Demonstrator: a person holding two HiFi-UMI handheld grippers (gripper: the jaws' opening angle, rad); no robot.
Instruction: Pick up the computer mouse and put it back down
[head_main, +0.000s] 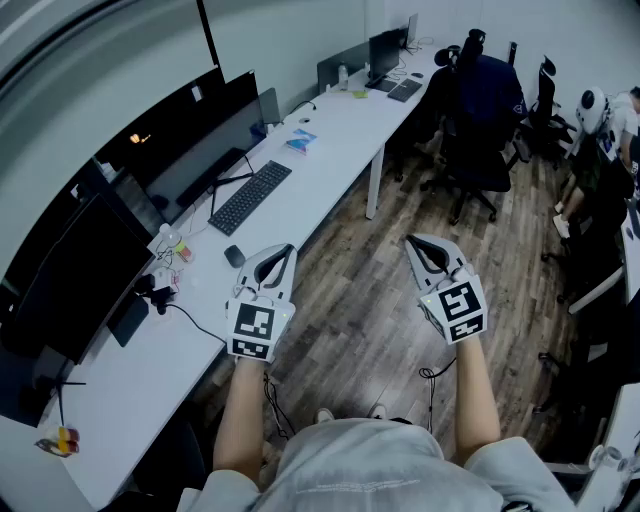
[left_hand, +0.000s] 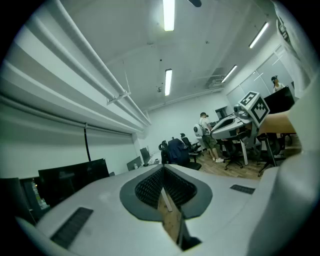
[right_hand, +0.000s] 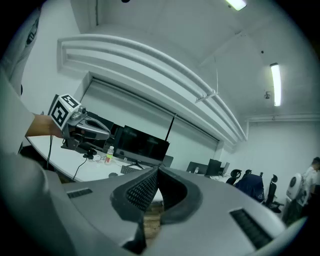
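Hovering clenched and empty: left hand-held gripper (head_main: 281, 252) and right hand-held gripper (head_main: 417, 243); the computer mouse (head_main: 234, 256) sits on the tabletop (head_main: 330, 150) just left of them.

Black mouse (head_main: 234, 256), white desk (head_main: 330, 165)

A long white desk (head_main: 335, 150) runs from the lower left to the upper centre of the head view. On it lie a black keyboard (head_main: 250, 197), a dark computer mouse (head_main: 234, 255) just below it, and a blue packet (head_main: 301, 141) further up. Dark monitors (head_main: 190, 150) stand along the desk's left edge.
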